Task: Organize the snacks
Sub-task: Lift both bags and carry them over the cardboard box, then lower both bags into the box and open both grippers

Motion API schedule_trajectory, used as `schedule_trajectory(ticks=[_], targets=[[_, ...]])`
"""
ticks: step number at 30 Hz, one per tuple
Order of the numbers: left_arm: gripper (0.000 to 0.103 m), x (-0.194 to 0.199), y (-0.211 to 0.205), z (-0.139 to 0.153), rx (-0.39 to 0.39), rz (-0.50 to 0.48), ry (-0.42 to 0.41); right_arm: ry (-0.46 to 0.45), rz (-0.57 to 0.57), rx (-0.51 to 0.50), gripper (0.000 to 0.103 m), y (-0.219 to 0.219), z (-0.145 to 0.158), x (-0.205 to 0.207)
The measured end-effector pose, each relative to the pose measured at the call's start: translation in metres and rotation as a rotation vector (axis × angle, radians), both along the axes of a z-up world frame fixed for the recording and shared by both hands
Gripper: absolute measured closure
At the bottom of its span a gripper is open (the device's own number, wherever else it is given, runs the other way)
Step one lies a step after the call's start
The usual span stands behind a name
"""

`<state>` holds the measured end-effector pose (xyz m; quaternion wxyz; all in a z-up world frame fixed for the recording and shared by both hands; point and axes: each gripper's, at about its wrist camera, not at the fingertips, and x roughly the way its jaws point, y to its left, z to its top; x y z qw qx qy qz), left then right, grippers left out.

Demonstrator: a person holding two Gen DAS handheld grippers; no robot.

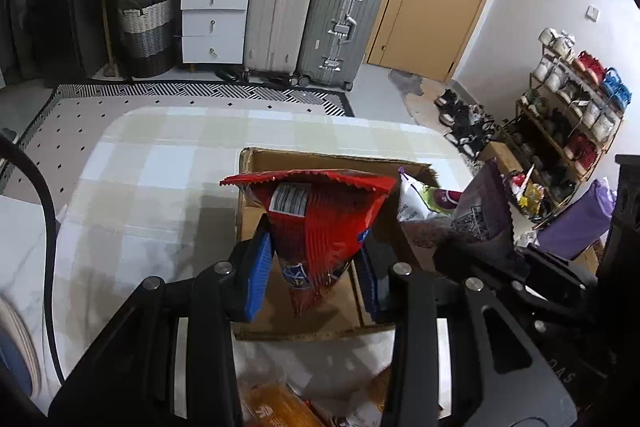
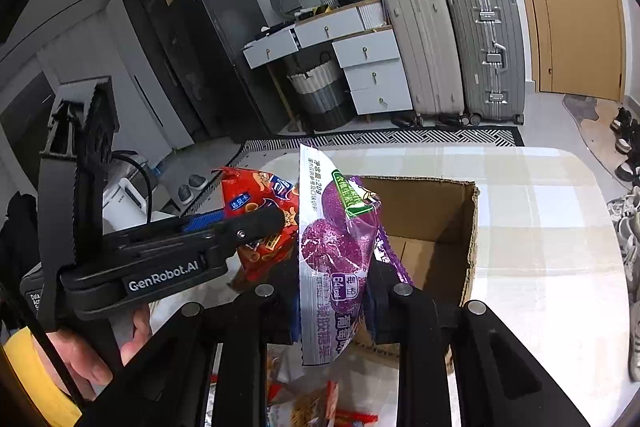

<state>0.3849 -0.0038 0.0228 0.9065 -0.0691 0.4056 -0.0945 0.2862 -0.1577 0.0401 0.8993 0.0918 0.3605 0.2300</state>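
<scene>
Both tools clamp packets, left tool (image 1: 316, 259) red packet (image 1: 320, 215), right tool (image 2: 334, 291) purple packet (image 2: 336, 247), above the cardboard box (image 2: 468, 227).

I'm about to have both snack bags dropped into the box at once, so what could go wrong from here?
The left claw pinches the red bag only at its narrow lower end, so it may slip or swing. The purple bag in the right claw hangs right beside it; they may collide. Both hang near the cardboard box and may catch its rim.
</scene>
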Motion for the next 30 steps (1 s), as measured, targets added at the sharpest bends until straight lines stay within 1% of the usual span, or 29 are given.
schedule_trajectory(ticks=[4,7,9,11,15,17,18,25,28,30], targets=[[0.068,0.015,-0.004,-0.016,0.053,0.017,0.024,0.019,-0.002,-0.023,0.08,0.004,-0.01,0.01],[0.068,0.029,-0.008,-0.027,0.068,0.01,0.03,0.032,-0.004,-0.064,0.08,0.006,-0.018,0.019],[0.068,0.039,-0.009,-0.035,0.062,0.011,0.042,0.057,-0.003,-0.073,0.08,0.006,-0.025,0.025],[0.068,0.046,-0.012,-0.045,0.076,0.011,0.057,0.079,-0.001,-0.077,0.08,0.006,-0.032,0.029],[0.068,0.051,-0.019,-0.062,0.085,-0.017,0.081,0.123,0.007,-0.077,0.08,0.006,-0.046,0.04],[0.068,0.057,-0.023,-0.07,0.093,-0.022,0.09,0.135,0.009,-0.083,0.08,0.006,-0.051,0.04],[0.068,0.058,-0.026,-0.073,0.096,-0.028,0.093,0.124,0.007,-0.098,0.08,0.008,-0.051,0.041],[0.068,0.071,-0.028,-0.083,0.109,-0.013,0.087,0.121,-0.001,-0.117,0.08,0.009,-0.052,0.046],[0.068,0.064,-0.024,-0.084,0.096,-0.013,0.081,0.124,-0.008,-0.124,0.08,0.011,-0.052,0.045],[0.068,0.063,-0.023,-0.085,0.111,-0.001,0.077,0.122,-0.019,-0.144,0.075,0.012,-0.052,0.045]])
